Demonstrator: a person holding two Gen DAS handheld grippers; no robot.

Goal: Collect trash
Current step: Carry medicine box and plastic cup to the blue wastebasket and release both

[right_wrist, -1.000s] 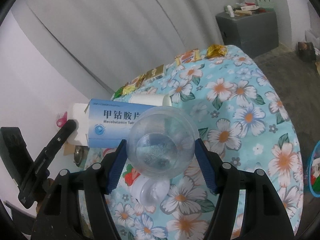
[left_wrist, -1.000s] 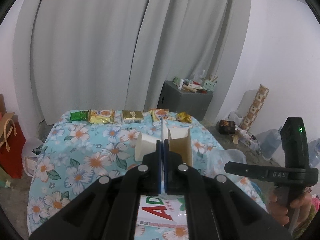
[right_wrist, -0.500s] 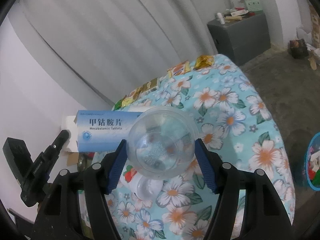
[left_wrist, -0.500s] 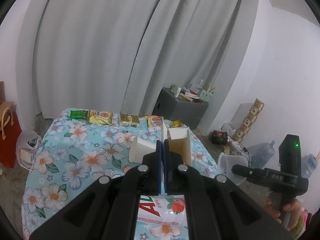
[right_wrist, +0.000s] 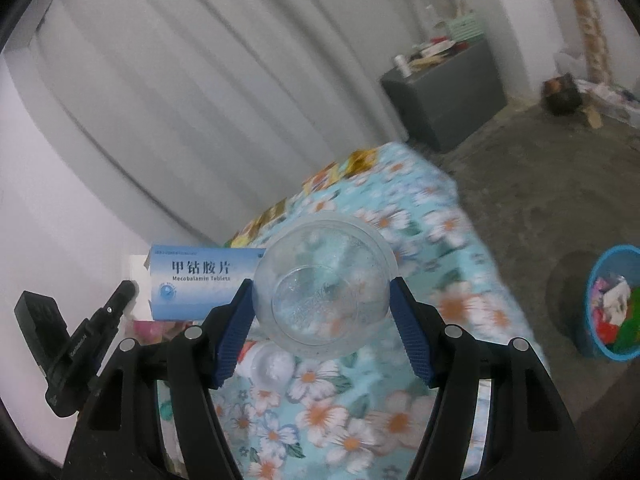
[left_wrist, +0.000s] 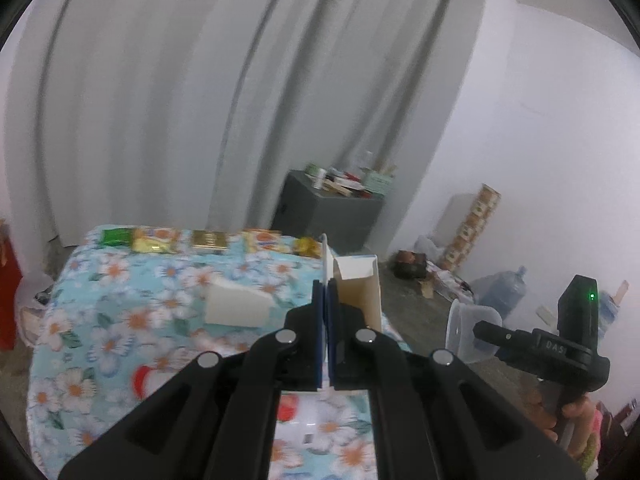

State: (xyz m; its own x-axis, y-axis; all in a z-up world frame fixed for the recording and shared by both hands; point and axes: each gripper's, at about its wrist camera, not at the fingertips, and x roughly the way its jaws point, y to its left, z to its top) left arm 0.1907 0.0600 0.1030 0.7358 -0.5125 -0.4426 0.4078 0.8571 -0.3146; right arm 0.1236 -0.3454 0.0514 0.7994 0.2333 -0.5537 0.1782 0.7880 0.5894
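My left gripper (left_wrist: 325, 292) is shut on the flap of an open blue-and-white medicine box (left_wrist: 357, 292), held above the floral table (left_wrist: 120, 320). In the right wrist view the same box (right_wrist: 200, 280) hangs at the left, pinched by the left gripper (right_wrist: 127, 287). My right gripper (right_wrist: 322, 298) is shut on a clear plastic cup (right_wrist: 324, 264), its blue pads (right_wrist: 236, 328) pressed on both sides. From the left wrist view the cup (left_wrist: 466, 332) shows off the table's right edge. A blue bin (right_wrist: 592, 332) with trash stands on the floor at the right.
A white paper cup (left_wrist: 236, 308) lies on the floral cloth, and a white bottle with a red label (right_wrist: 270, 364) lies below the held cup. Several snack packets (left_wrist: 208, 239) line the far edge. A grey cabinet (left_wrist: 328, 216) and floor clutter (left_wrist: 412, 264) stand beyond.
Both hands have risen and swung to the right, carrying the box and the cup. The table has slid left and lower in both views, and more of the blue bin shows.
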